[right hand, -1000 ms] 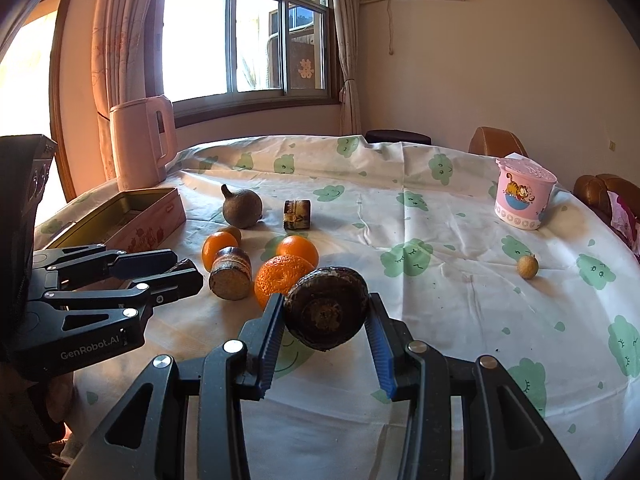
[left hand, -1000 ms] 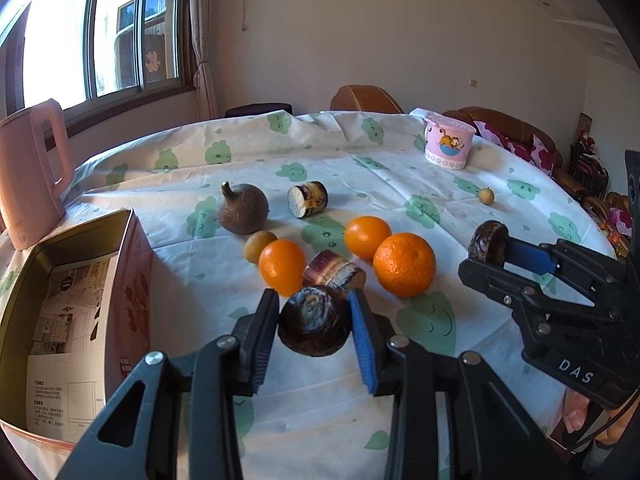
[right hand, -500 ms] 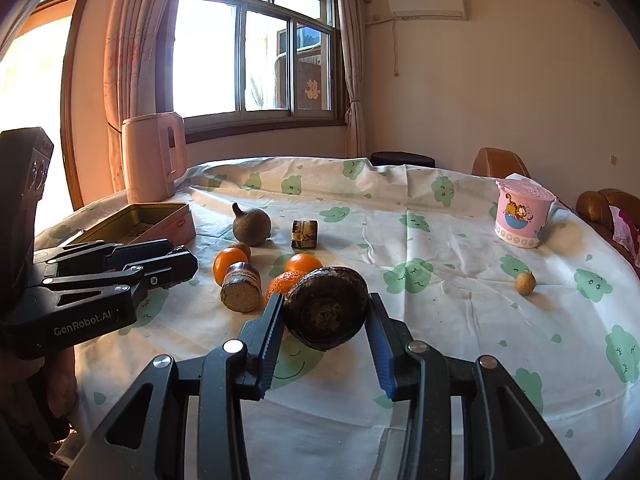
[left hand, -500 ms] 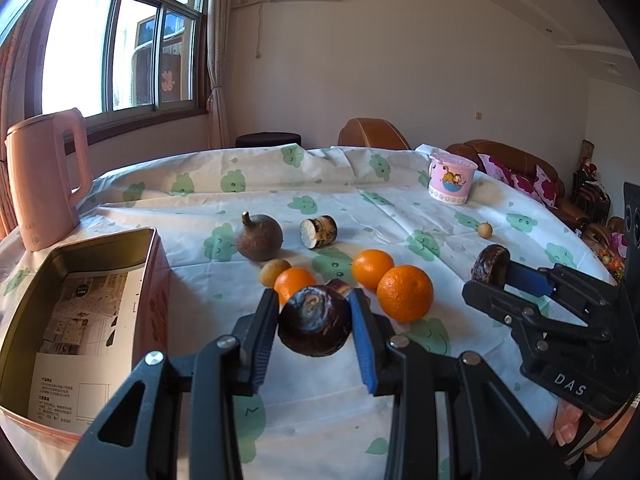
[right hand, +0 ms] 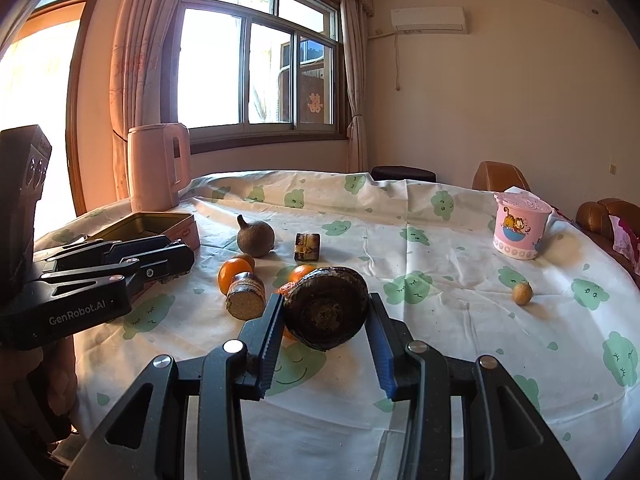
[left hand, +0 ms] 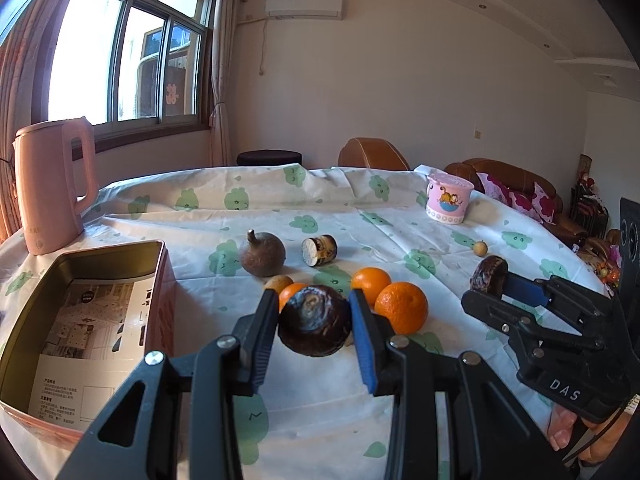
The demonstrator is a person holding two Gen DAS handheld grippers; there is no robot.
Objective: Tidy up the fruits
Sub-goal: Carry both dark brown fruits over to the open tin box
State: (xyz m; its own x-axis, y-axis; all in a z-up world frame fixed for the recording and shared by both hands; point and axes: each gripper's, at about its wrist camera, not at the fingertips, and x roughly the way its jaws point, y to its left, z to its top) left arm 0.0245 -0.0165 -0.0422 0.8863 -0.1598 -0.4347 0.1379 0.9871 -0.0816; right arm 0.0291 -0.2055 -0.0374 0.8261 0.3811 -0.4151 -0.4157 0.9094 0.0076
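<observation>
Your left tongs [left hand: 314, 322] are clenched on a dark round fruit [left hand: 314, 326], held clear of the table [left hand: 360, 216]. Your right tongs [right hand: 322, 322] grip a second dark fruit [right hand: 326, 308] the same way, also lifted. Just past the left tongs' tips lie three oranges [left hand: 402, 306] and a small yellow-brown fruit [left hand: 279, 281]; farther ahead sit a brown stemmed fruit [left hand: 263, 255] and a short cut piece [left hand: 319, 250]. To the left of the left tongs stands the open tin [left hand: 80, 256], paper inside. Ahead of the right tongs to the right sits a pink cup [right hand: 520, 226].
</observation>
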